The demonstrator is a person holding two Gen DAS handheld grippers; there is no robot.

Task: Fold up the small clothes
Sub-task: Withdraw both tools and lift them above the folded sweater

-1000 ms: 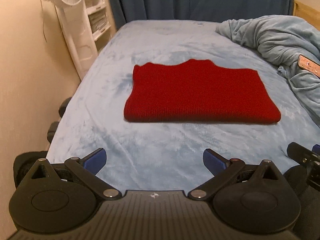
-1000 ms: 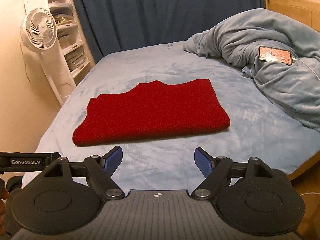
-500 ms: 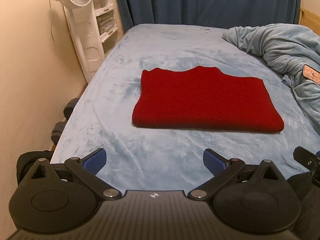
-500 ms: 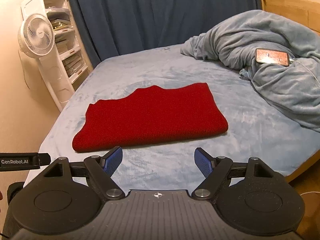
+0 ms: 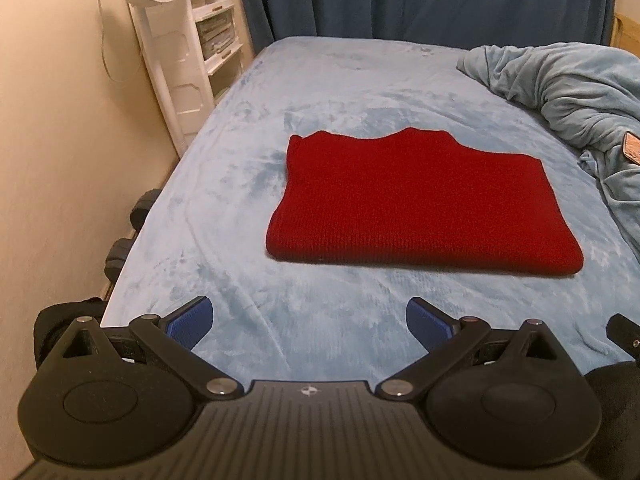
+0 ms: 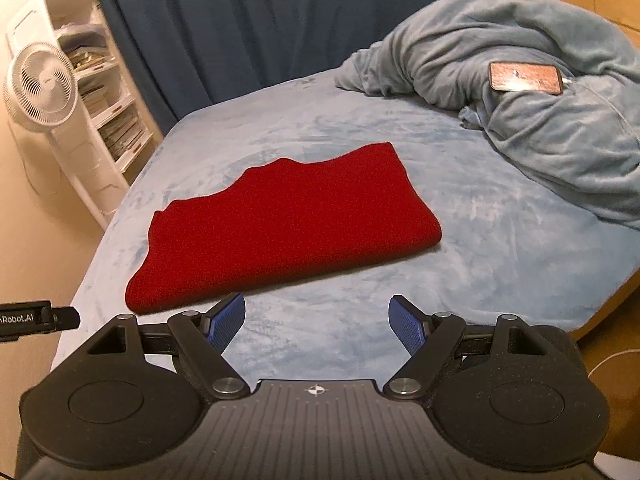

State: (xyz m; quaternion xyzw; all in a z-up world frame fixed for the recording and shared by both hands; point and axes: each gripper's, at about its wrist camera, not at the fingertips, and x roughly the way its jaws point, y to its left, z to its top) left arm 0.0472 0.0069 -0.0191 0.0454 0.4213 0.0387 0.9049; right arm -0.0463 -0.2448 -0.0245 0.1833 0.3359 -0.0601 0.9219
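A red knit garment (image 5: 416,204) lies folded into a flat rectangle on the light blue bed (image 5: 280,112). It also shows in the right wrist view (image 6: 288,220). My left gripper (image 5: 310,324) is open and empty, held over the bed's near edge, well short of the garment. My right gripper (image 6: 316,320) is open and empty too, just short of the garment's near edge. The left gripper's side (image 6: 36,317) shows at the left of the right wrist view.
A crumpled grey-blue blanket (image 6: 540,92) lies at the right with a phone (image 6: 526,77) on it. A white fan (image 6: 40,88) and white shelves (image 6: 100,92) stand left of the bed. Dark blue curtains (image 5: 420,0) hang behind. Dumbbells (image 5: 120,254) lie by the wall.
Both grippers have drawn back from the garment and risen a little, so it looks smaller and farther. Both stay open. The garment has not moved.
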